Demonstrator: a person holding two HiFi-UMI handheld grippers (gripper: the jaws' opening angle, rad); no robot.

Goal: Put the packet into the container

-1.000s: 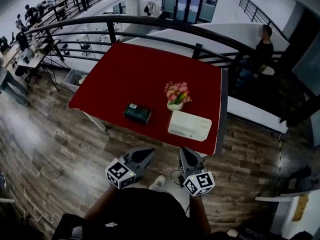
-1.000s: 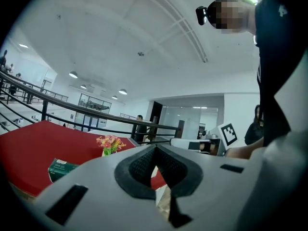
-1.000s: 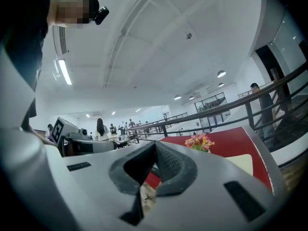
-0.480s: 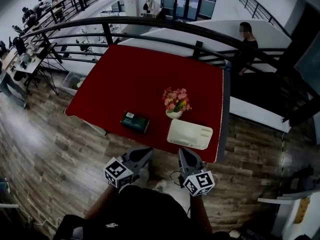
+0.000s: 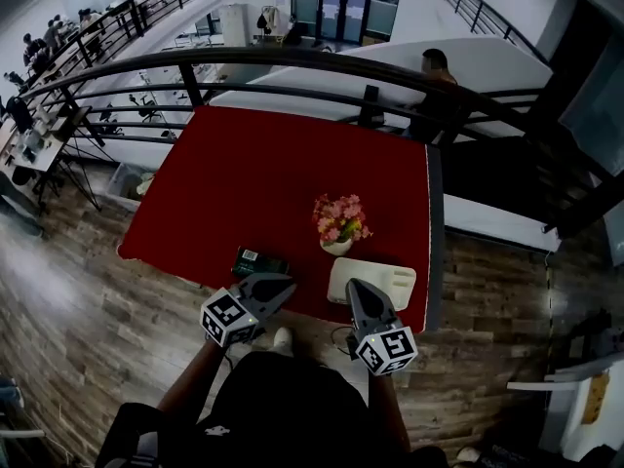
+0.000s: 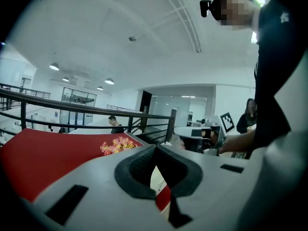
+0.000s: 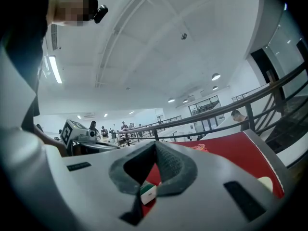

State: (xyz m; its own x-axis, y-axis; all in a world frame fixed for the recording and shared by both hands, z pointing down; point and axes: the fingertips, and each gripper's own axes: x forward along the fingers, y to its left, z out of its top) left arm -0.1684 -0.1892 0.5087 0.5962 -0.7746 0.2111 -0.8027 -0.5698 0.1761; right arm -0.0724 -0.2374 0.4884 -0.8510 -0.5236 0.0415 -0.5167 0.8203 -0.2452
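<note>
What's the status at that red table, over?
Both shut, empty: left claw and right claw, near the table edge. Dark packet on the table, outside the container. Only a flower pot behind the container, off the path.

Wood-plank floor (image 5: 78, 320) fills the lower half of the head view, grey-brown with a slight sheen. A red table (image 5: 263, 183) stands at centre, its far edge close to a dark curved railing (image 5: 292, 58) that crosses the upper frame. At upper left, desks (image 5: 34, 144) stand in a row. Glass doors (image 5: 341, 8) sit at top centre, with a white wall (image 5: 419, 3) to their right. In the left gripper view a white ceiling (image 6: 120, 28) carries round lamps (image 6: 54, 66), lit
</note>
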